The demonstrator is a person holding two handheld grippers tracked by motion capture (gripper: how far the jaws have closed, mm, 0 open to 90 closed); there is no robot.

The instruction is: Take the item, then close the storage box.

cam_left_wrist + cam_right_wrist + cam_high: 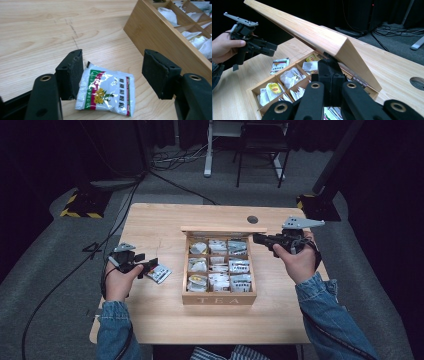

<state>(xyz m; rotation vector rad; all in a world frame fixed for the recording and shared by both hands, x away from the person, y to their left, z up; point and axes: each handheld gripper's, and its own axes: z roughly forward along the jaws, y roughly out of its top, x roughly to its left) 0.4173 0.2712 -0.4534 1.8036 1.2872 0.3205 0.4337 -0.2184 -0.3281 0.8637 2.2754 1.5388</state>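
A wooden tea box (218,299) marked TEA sits mid-table, its compartments holding several tea bags. Its lid (223,229) stands raised at the back. A single sachet (106,92), white with green and red stripes and a yellow flower, lies flat on the table to the left of the box. My left gripper (112,67) hovers open just above it, one jaw on each side. My right gripper (329,67) is shut, its tips right under the raised lid (317,37) near its right end; nothing shows between the jaws. In the high view the left gripper (152,265) is beside the sachet (159,273) and the right gripper (256,239) is at the box's back right corner.
The box's side wall (160,37) stands close to the right of the sachet. A round hole (252,219) pierces the tabletop behind the box. Bare wood (150,225) lies left of and in front of the box. Cables, a chair and stands are on the floor beyond the table.
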